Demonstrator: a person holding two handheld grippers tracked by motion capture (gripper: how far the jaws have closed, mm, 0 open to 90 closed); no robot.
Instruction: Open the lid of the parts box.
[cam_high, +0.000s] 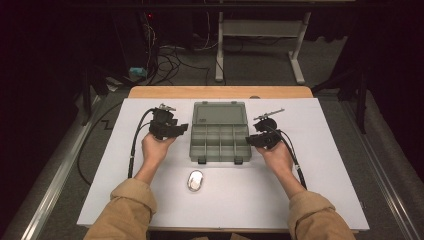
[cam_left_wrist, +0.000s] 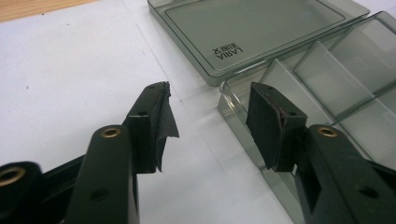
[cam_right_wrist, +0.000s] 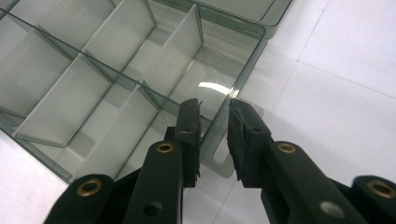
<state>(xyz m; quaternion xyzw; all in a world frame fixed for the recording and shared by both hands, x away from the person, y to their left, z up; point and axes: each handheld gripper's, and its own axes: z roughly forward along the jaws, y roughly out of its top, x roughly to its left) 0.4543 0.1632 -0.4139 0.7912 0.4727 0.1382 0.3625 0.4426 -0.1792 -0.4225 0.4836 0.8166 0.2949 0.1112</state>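
**A:** What can't you make out from your seat?

**B:** In the high view your hands cover most of both claws, so their openings are hard to read there. The small silvery oval thing (cam_high: 195, 180) on the desk (cam_high: 330, 150) between your forearms is too blurred to name. In the left claw's own view the organizer box (cam_left_wrist: 322, 70) is cut off at the right edge; in the right claw's view its far compartments run out of the top and left.

**A:** And the claws themselves?

**B:** Your left claw (cam_left_wrist: 210, 123) stands open with bare desk between the jaws; it grips nothing, and its right pad sits just beside the box's near wall. Your right claw (cam_right_wrist: 215, 135) is narrowed around a corner latch tab (cam_right_wrist: 224, 161) of the box: one jaw inside the wall, one outside. Whether the pads actually press the plastic, I cannot tell.

**A:** Counts?

**B:** One clear grey box, lying open in the middle of the desk, its lid (cam_high: 218, 113) folded flat away from you. The high view shows eight compartments in two rows of four. Two claws, two cables, one oval thing.
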